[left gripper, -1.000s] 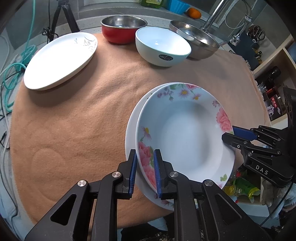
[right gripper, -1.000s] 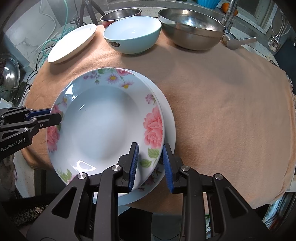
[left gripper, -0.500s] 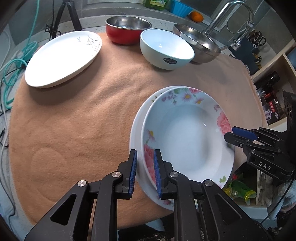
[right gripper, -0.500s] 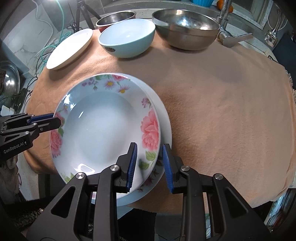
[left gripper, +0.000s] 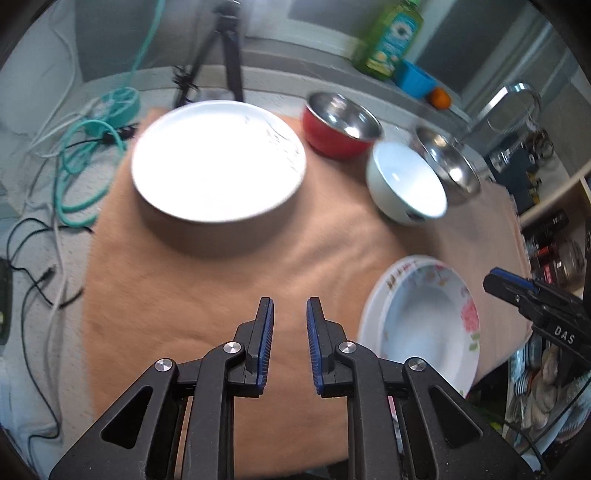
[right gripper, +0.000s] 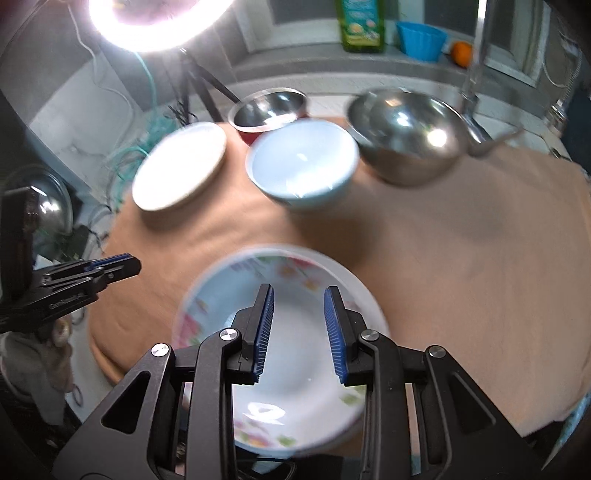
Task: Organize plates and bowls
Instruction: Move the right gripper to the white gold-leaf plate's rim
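A floral plate (left gripper: 424, 325) lies stacked on a second plate at the near edge of the tan cloth (left gripper: 229, 295); it also shows in the right wrist view (right gripper: 295, 365). My left gripper (left gripper: 290, 321) is open and empty over bare cloth, left of the stack. My right gripper (right gripper: 298, 310) is open and empty above the floral plate. A white plate (left gripper: 218, 162), a red bowl (left gripper: 341, 129), a pale blue bowl (left gripper: 406, 184) and a steel bowl (left gripper: 448, 166) stand at the far side.
A faucet (left gripper: 502, 99) stands behind the steel bowl. A green bottle (right gripper: 360, 26), blue cup (right gripper: 421, 38) and orange (right gripper: 461, 53) sit on the back ledge. Cables (left gripper: 88, 147) and a tripod (left gripper: 218, 55) are at the left. Shelves (left gripper: 554, 229) are at the right.
Both grippers have let go of the floral plate's rim, opened and lifted back. The left gripper has swung left toward the white plate. The floral plate now rests on the stack.
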Tool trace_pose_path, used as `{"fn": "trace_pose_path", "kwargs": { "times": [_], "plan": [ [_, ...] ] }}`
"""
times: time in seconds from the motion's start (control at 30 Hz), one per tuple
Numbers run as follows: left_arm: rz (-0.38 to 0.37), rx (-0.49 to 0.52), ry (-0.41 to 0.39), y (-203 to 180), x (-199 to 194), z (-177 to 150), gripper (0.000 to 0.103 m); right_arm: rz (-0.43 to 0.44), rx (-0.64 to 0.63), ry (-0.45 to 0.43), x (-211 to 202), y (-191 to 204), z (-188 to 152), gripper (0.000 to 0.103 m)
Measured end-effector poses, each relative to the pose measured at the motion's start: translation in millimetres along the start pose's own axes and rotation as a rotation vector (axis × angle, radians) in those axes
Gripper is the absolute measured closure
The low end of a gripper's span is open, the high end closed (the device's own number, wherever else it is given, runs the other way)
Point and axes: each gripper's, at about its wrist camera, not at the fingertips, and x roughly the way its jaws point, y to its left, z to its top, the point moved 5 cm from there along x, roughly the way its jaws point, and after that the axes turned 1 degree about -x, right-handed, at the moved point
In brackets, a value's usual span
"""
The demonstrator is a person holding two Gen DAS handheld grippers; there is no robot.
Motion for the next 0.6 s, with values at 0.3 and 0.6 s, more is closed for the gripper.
{"fn": "trace_pose_path", "kwargs": {
  "times": [0.3, 0.6],
  "plan": [
    [0.071, -0.099, -0.110, 77.4, -11.1, 63.3, 0.088, 0.085, 0.013, -0.037, 32.8, 50.1, 60.2, 0.074],
    [0.097, -0.167, -0.106, 131.1, 14.8, 108.3, 0.088, 0.057, -0.030, -0.003, 89.0, 83.2, 105.0, 0.074]
  ]
}}
